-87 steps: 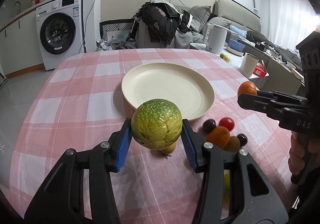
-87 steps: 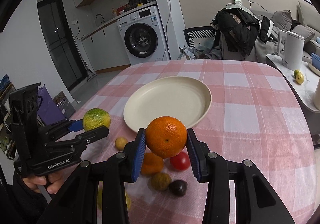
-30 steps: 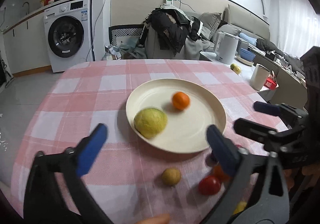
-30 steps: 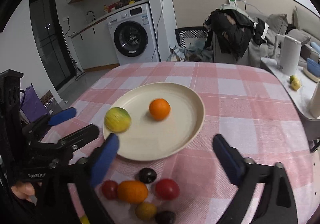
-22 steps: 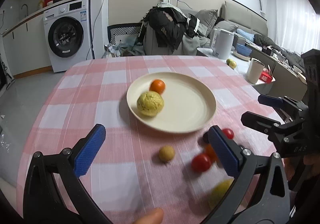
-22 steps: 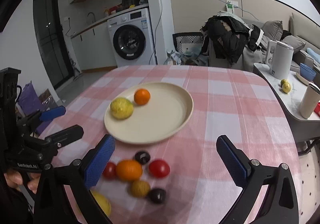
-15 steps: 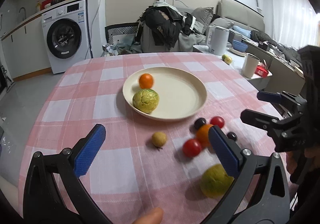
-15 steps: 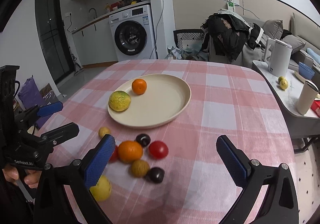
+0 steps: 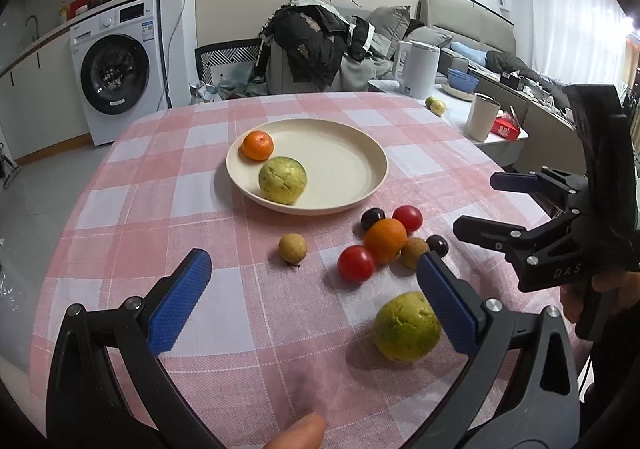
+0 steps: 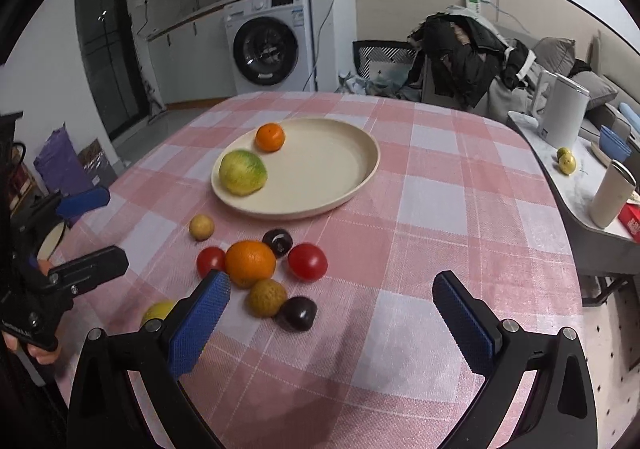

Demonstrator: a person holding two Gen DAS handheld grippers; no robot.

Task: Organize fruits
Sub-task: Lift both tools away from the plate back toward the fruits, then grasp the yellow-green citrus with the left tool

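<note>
A cream plate (image 9: 344, 165) (image 10: 332, 169) on the pink checked table holds a green-yellow citrus (image 9: 283, 181) (image 10: 243, 173) and a small orange (image 9: 258, 145) (image 10: 270, 137). Loose fruit lies in front of it: an orange (image 9: 385, 235) (image 10: 250, 263), red tomatoes (image 9: 356, 263) (image 10: 307, 261), dark plums (image 10: 298, 313), brown longans (image 9: 293, 248) (image 10: 201, 227) and a yellow-green citrus (image 9: 407, 326) (image 10: 158, 312). My left gripper (image 9: 316, 297) is open and empty above the near table. My right gripper (image 10: 332, 317) is open and empty, just behind the loose fruit.
A side counter at the right holds a white kettle (image 10: 562, 115), a cup (image 10: 612, 193) and small yellow-green fruits (image 10: 566, 161). A chair piled with clothes (image 9: 316, 45) stands behind the table, and a washing machine (image 9: 116, 69) at the back left.
Both grippers let go of the green citrus and the orange, which now lie on the plate. Both have pulled back toward the table's near edge, bringing the loose fruit into view.
</note>
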